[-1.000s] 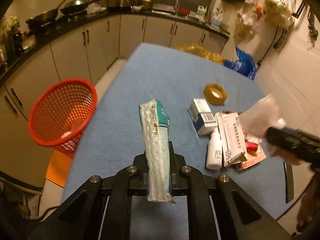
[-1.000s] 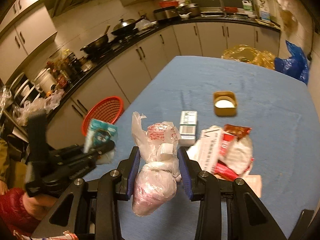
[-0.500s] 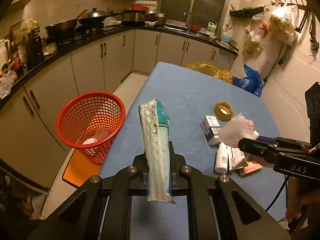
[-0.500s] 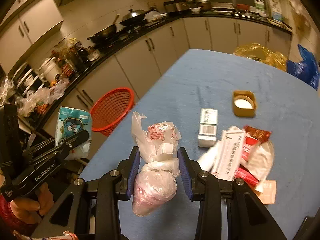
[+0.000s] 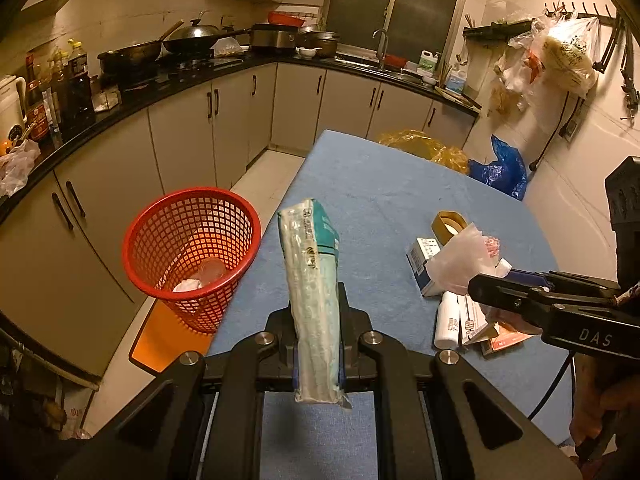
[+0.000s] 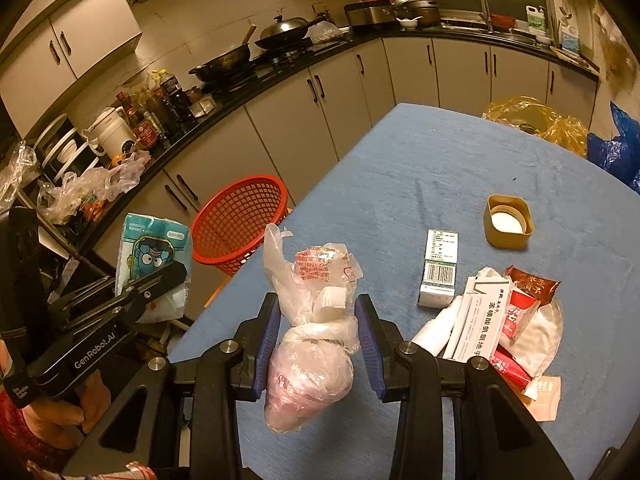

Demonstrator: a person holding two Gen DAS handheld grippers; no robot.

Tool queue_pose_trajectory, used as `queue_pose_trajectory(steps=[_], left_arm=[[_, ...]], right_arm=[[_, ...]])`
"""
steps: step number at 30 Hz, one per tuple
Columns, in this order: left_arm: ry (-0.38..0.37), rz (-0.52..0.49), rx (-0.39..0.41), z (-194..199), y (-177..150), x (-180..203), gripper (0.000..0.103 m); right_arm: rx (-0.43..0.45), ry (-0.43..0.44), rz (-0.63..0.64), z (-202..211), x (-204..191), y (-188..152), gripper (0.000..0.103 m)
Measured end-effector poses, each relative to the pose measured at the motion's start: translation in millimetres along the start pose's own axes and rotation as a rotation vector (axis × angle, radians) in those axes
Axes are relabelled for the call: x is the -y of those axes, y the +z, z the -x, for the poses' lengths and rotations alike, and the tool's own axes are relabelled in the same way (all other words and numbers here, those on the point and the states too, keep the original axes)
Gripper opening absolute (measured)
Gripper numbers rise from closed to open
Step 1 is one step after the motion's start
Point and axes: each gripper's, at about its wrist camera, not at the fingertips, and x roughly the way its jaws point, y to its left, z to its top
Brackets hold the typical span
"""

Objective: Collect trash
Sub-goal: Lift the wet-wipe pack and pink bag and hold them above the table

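Note:
My left gripper (image 5: 317, 344) is shut on a teal and white tissue pack (image 5: 313, 288), held upright above the table's near left edge; the pack also shows in the right wrist view (image 6: 154, 256). My right gripper (image 6: 316, 336) is shut on a knotted clear plastic bag (image 6: 312, 332) with pink contents, also seen in the left wrist view (image 5: 464, 262). The red mesh basket (image 5: 188, 248) stands on the floor left of the table, with some white scraps inside. It also shows in the right wrist view (image 6: 240, 220).
On the blue table (image 6: 420, 168) lie a small white box (image 6: 438, 266), a brown tape roll (image 6: 508, 222), a white bottle (image 5: 447, 320) and a pile of boxes and wrappers (image 6: 508, 320). Kitchen cabinets (image 5: 180, 132) line the left side. Yellow and blue bags sit at the far end.
Both grippers have risen and pulled back from the table with their loads. The basket now appears nearer the left gripper's centre. Both grips are unchanged.

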Motion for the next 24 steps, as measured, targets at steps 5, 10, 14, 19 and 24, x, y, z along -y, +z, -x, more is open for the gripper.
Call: queue_pose_trajectory(steps=[5, 10, 14, 19, 24], left_arm=[[-0.002, 0.003, 0.003, 0, 2, 0, 0.011], [-0.001, 0.007, 0.009, 0, 2, -1, 0.012], [0.000, 0.014, 0.015, 1, 2, -2, 0.012], [-0.001, 0.019, 0.021, 2, 2, -4, 0.011], [0.001, 0.030, 0.026, 4, 4, -8, 0.011]], right_arm=[[-0.001, 0.000, 0.001, -1, 0, 1, 0.041], [-0.002, 0.001, 0.010, -3, -3, 4, 0.041], [-0.002, 0.002, 0.017, -4, -4, 6, 0.041], [-0.001, 0.003, 0.021, -4, -6, 8, 0.041], [0.000, 0.004, 0.020, -4, -8, 11, 0.041]])
